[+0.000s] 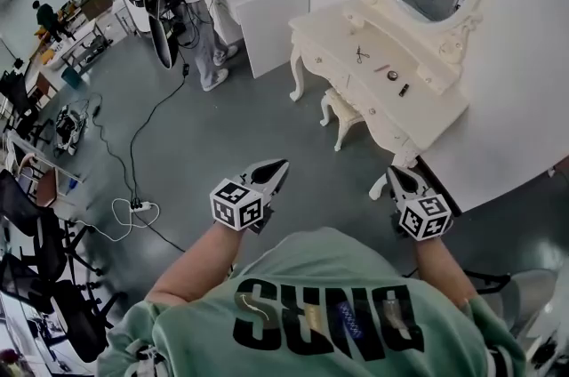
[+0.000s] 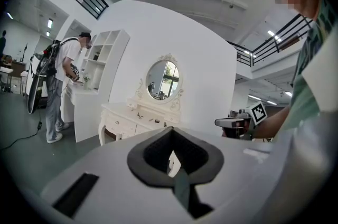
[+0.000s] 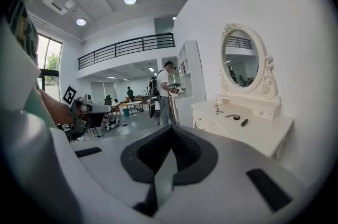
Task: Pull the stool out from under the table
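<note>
Sitting tucked under the front edge of the cream carved wooden dressing table (image 1: 418, 104), the small cream carved stool (image 1: 342, 111) shows only part of its seat and its legs. Well short of that table, over the grey floor (image 1: 222, 126), my left gripper (image 1: 276, 164) has its jaws pressed together on nothing, and my right gripper (image 1: 394, 172) is likewise closed and empty.

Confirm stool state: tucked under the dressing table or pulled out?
Tucked in. The head view shows the stool partly beneath the front edge of the dressing table, with only its near end and legs showing.
</note>
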Action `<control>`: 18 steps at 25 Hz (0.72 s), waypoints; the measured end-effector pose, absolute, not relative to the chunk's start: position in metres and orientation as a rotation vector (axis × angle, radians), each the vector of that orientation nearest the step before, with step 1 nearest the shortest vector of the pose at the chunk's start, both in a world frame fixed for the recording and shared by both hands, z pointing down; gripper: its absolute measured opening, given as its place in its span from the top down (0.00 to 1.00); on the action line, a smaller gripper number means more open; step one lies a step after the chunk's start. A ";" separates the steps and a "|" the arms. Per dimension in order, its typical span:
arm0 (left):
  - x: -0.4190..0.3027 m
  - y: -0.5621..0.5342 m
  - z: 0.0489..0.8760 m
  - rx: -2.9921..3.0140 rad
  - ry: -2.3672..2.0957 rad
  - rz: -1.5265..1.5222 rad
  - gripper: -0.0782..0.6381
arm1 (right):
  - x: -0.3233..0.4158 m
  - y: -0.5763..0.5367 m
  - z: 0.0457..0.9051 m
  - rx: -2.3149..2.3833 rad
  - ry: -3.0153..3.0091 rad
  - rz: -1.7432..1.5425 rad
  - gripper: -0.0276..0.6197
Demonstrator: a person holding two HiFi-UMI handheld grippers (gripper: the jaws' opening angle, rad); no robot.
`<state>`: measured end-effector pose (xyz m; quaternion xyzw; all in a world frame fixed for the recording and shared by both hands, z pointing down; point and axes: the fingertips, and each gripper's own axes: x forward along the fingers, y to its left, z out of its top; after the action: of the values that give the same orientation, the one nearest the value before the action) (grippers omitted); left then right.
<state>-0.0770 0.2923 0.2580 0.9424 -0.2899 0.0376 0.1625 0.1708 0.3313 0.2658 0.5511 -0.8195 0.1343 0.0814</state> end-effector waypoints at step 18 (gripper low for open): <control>0.020 0.329 0.257 2.643 -0.917 0.096 0.88 | 0.257 0.363 0.263 1.532 -2.515 0.349 0.97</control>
<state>0.0202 0.3287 0.2567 0.9305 -0.3227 0.0336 0.1702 0.2570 0.3626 0.2629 0.5146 -0.8448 0.1171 0.0882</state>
